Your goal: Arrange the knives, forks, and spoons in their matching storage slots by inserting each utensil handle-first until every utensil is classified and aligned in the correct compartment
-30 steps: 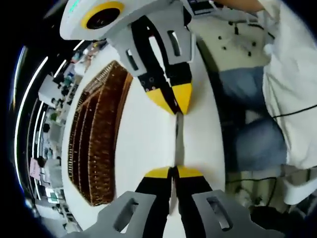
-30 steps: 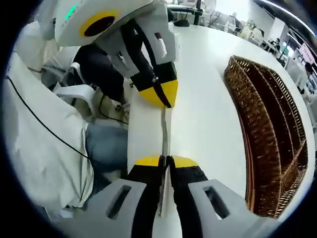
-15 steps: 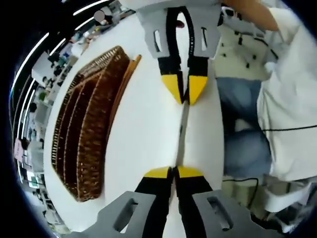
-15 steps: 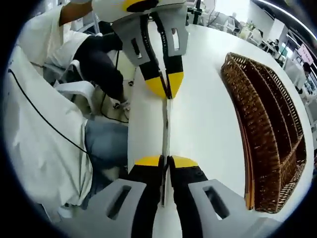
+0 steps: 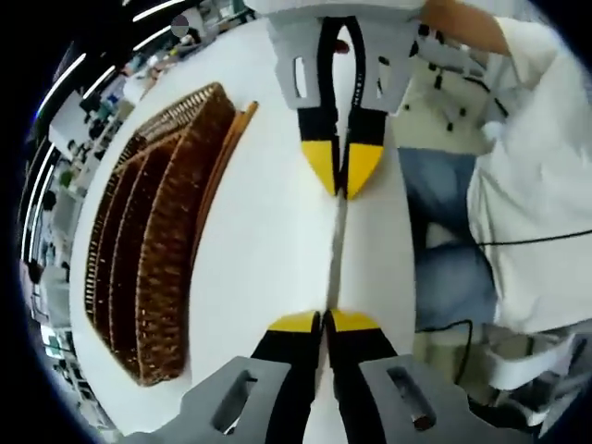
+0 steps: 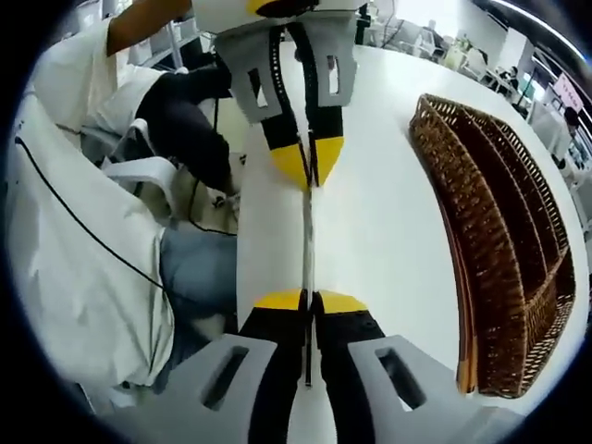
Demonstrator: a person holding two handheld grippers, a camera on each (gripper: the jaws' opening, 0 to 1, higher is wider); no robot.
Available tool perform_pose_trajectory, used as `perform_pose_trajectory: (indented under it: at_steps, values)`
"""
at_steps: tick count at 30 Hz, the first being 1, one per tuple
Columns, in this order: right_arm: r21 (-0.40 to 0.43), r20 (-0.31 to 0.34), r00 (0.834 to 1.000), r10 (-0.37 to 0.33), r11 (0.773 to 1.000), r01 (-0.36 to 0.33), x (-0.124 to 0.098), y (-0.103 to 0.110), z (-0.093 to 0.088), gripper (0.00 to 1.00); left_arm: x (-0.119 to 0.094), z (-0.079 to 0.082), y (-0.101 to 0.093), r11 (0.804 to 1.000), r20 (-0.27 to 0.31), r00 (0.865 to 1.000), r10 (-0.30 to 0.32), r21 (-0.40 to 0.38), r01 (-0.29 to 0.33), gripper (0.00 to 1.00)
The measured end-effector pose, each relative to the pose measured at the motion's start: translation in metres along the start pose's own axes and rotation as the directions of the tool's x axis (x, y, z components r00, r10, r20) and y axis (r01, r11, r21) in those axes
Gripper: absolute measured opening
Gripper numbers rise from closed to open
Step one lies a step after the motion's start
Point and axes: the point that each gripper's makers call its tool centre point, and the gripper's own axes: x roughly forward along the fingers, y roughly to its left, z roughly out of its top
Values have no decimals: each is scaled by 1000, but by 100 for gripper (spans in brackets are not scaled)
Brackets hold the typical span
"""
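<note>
In the left gripper view, the left gripper point(image 5: 323, 321) rose from the bottom centre of the frame, and its yellow-tipped jaws were clamped on one end of a thin metal utensil point(image 5: 337, 250). The utensil ran straight up the middle of the frame, over the white counter point(image 5: 268, 231). I could not tell if it was a knife, a fork or a spoon, because it was seen edge-on. At the upper centre, the right gripper point(image 5: 340, 185) came down from the top, and its jaws were closed on the other end of the same utensil. The wicker tray point(image 5: 153, 245), with long slots, lay on the counter at the left of the frame, well apart from the utensil. A person in a white top and blue trousers was at the right edge.

In the right gripper view, the right gripper point(image 6: 309, 299) stood at the bottom centre, jaws pressed together on the utensil point(image 6: 307, 240). The left gripper point(image 6: 308, 171) reached down from the top centre and held the far end. The tray point(image 6: 490, 240) lay at the right of the frame on the counter point(image 6: 379, 213), and its slots looked empty as far as I could see. The person sat at the left.
</note>
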Motion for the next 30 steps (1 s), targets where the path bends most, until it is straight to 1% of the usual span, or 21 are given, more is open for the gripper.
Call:
perform_pose_trajectory:
  at_steps: [1,2,3,4,5,6,9,12,13,14,15,16,17,19,20,21,22,24,27,28,30]
  values:
    - [-6,5,1000,-10,1000,10,0,-1,0,3,0,0,2,998,7,999,34,-51,-34,3]
    - [-1,6,1000,-14,1000,14,0,-1,0,3,0,1,3,996,18,998,58,-63,-57,3]
    - [-12,9,1000,-30,999,30,0,-3,0,3,0,4,-6,998,20,998,59,-38,-58,2]
    - [-23,15,999,-38,999,39,0,-5,1,3,1,6,-10,998,30,997,67,3,-67,2]
    - [-24,10,999,-32,999,33,-1,-4,1,3,1,8,-17,997,28,997,71,8,-71,1]
    - [-29,13,999,-36,999,37,-1,-4,2,3,1,9,-18,998,25,997,70,0,-70,1]
    - [-39,7,999,-37,999,37,-4,-3,1,3,-2,8,-10,998,42,997,58,-33,-56,1]
    - [-50,9,999,-45,998,45,-12,-6,2,3,-7,14,-8,997,49,997,65,-39,-63,1]
    - [-51,7,999,-48,998,48,-15,-7,2,3,-8,20,-12,996,55,995,82,-28,-80,1]
    - [-59,20,998,-52,997,54,-18,-11,5,3,-9,22,-17,997,41,997,63,-47,-61,1]
    - [-53,12,999,-48,997,49,-21,-11,5,3,-19,27,-4,996,58,995,85,-25,-83,1]
    - [-57,14,999,-53,997,53,-21,-13,5,3,-20,27,-2,996,56,994,89,-16,-89,1]
    - [-67,28,997,-70,995,72,-26,-17,9,3,-21,25,3,997,44,996,75,-34,-74,1]
    - [-66,23,997,-69,995,71,-29,-19,10,3,-25,28,9,996,52,995,90,-25,-89,1]
    - [-73,37,996,-76,994,79,-36,-22,14,3,-31,29,11,996,40,996,77,-37,-75,1]
    - [-76,38,995,-95,992,97,-41,-27,16,3,-35,33,20,994,63,992,110,2,-110,1]
    - [-78,43,994,-104,991,107,-46,-32,19,3,-39,34,21,995,57,993,100,-23,-99,1]
    - [-81,44,993,-111,990,115,-53,-39,22,3,-44,37,22,993,67,991,118,-12,-117,1]
    - [-110,39,988,-149,982,152,-64,-47,27,3,-55,43,42,991,72,989,131,-12,-130,1]
    - [-114,38,987,-156,981,159,-65,-49,28,3,-58,44,49,988,73,986,153,5,-154,1]
    - [-123,28,985,-170,977,172,-70,-52,31,3,-60,46,57,989,71,986,150,-5,-150,1]
